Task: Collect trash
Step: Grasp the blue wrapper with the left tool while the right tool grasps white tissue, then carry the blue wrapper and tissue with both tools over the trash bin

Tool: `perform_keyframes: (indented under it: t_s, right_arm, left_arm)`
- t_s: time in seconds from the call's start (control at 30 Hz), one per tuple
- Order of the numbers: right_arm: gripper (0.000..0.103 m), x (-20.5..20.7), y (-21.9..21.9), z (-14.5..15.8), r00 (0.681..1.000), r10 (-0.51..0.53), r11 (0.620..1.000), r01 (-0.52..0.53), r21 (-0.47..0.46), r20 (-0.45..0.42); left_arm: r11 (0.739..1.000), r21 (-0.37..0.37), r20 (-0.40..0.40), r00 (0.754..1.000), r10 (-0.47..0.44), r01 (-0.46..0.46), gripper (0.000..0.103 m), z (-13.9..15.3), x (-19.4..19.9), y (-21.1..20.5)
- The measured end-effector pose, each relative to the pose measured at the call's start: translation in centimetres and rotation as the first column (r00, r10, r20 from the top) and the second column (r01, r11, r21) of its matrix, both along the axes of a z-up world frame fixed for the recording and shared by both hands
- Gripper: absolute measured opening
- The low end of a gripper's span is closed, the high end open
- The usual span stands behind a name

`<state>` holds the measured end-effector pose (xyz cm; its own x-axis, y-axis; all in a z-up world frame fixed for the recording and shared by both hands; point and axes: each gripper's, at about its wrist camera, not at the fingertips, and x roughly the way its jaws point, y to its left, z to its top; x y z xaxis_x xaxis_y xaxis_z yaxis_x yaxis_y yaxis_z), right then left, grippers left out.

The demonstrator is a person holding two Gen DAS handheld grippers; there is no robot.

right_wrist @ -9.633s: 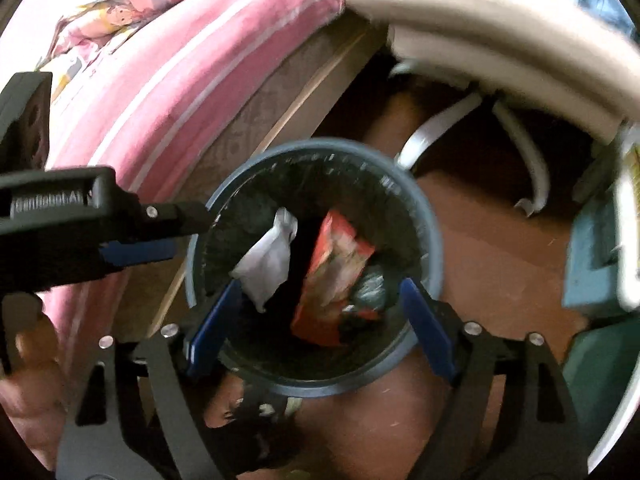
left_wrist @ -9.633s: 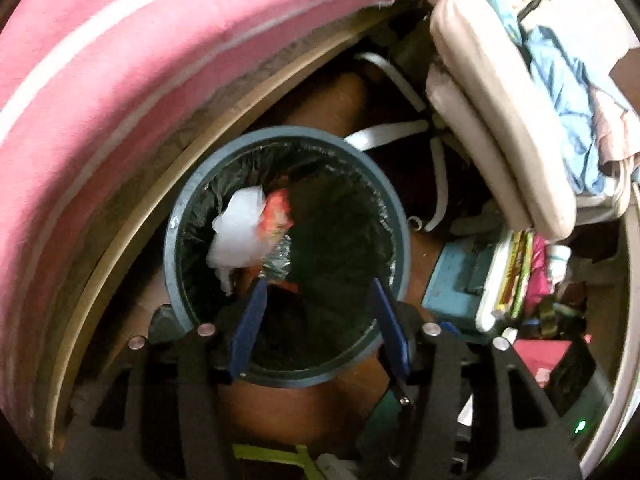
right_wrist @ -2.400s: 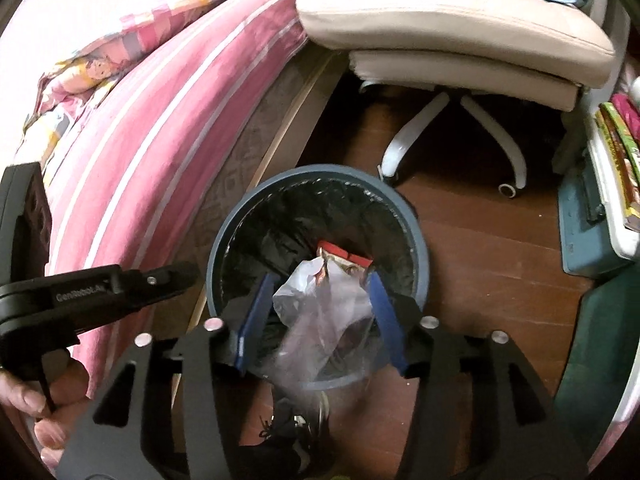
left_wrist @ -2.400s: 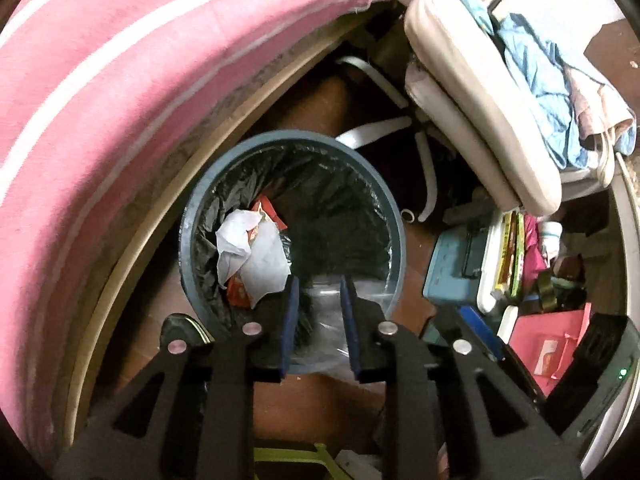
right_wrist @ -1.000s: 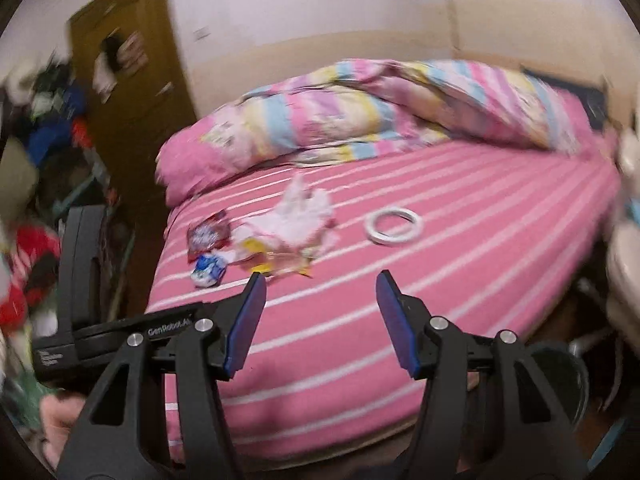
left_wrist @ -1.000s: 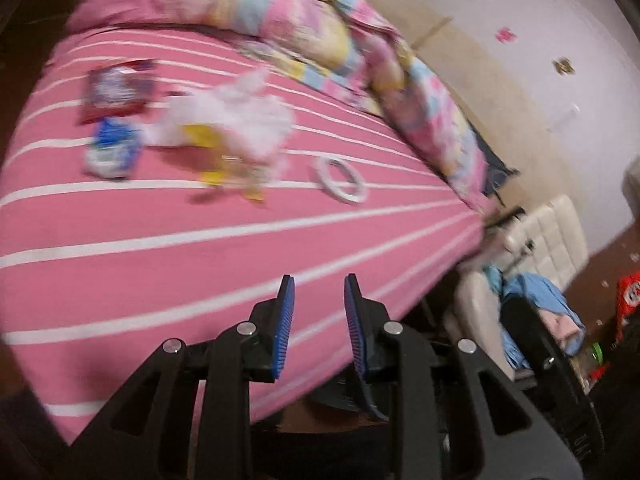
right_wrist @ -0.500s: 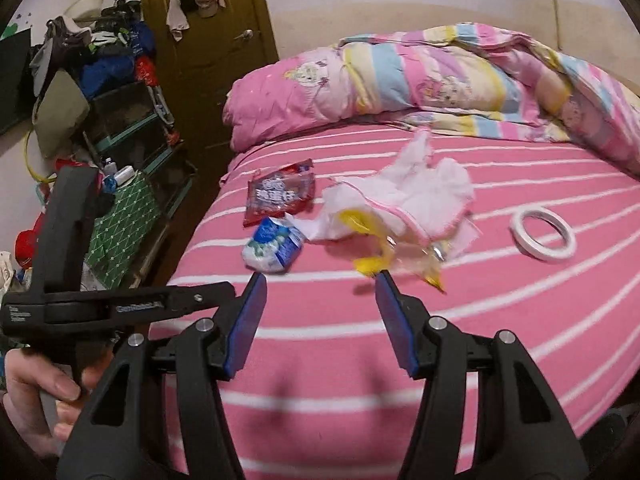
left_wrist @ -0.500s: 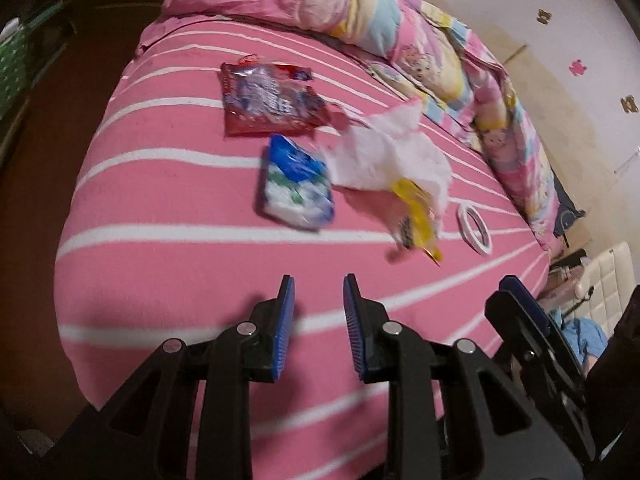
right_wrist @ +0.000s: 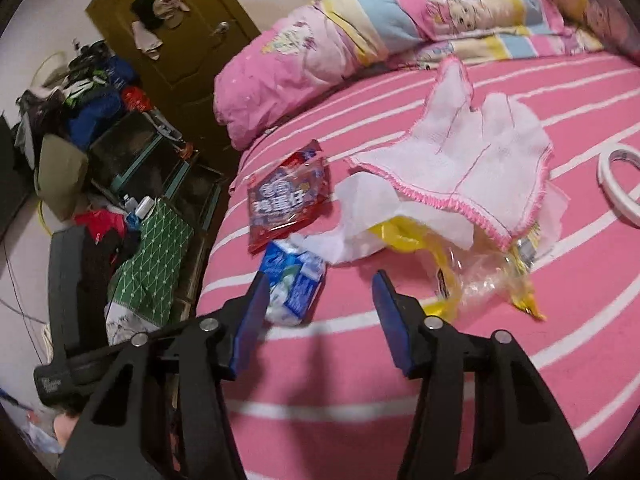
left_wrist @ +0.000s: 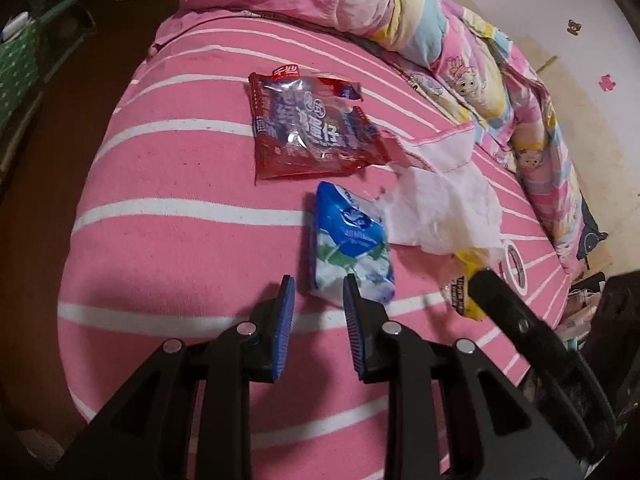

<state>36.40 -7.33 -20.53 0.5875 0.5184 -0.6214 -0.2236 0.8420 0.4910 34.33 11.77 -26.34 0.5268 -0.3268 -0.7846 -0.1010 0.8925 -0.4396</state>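
Left gripper (left_wrist: 318, 312): narrow gap, nothing held, we aim it beside the blue-and-white crumpled tissue packet (left_wrist: 352, 244) | right gripper (right_wrist: 320, 304): jaws wide, empty, spread for bulkier litter | trash: red foil snack wrapper (left_wrist: 308, 132), white tissue (left_wrist: 440, 212), yellow-and-clear plastic bag (right_wrist: 472, 276), clustered on pink striped bedsheet (left_wrist: 168, 184).

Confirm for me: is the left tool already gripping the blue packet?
No, the left tool is open and empty, with the blue packet lying on the bed just ahead.
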Motion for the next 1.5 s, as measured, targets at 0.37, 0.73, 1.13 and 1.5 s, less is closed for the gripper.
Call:
perform_keyframes:
  t_s: [0.37, 0.73, 1.13, 1.5]
  right_arm:
    - [0.05, 3.6, 0.7, -1.2, 1.0, -0.01, 0.999, 0.01, 0.032, -0.018]
    - [0.026, 5.5, 0.4, -1.8, 0.999, -0.03, 0.999, 0.031, 0.03, -0.041]
    - [0.001, 4.7, -1.2, -0.7, 0.999, -0.04, 0.998, 0.041, 0.04, -0.024]
    - [0.001, -1.2, -2.6, 3.8, 0.995, -0.026, 0.999, 0.022, 0.035, 0.098]
  left_arm:
    - [0.998, 0.061, 0.013, 1.0, 0.008, -0.009, 0.036, 1.0, 1.5, -0.3]
    - [1.0, 0.016, -0.039, 0.999, -0.017, 0.018, 0.033, -0.9, 3.7, -1.2]
    - [0.999, -0.039, 0.01, 1.0, -0.014, 0.014, 0.01, 0.3, 2.6, -1.7]
    - [0.994, -0.106, 0.083, 0.996, 0.03, -0.021, 0.01, 3.1, -2.3, -0.2]
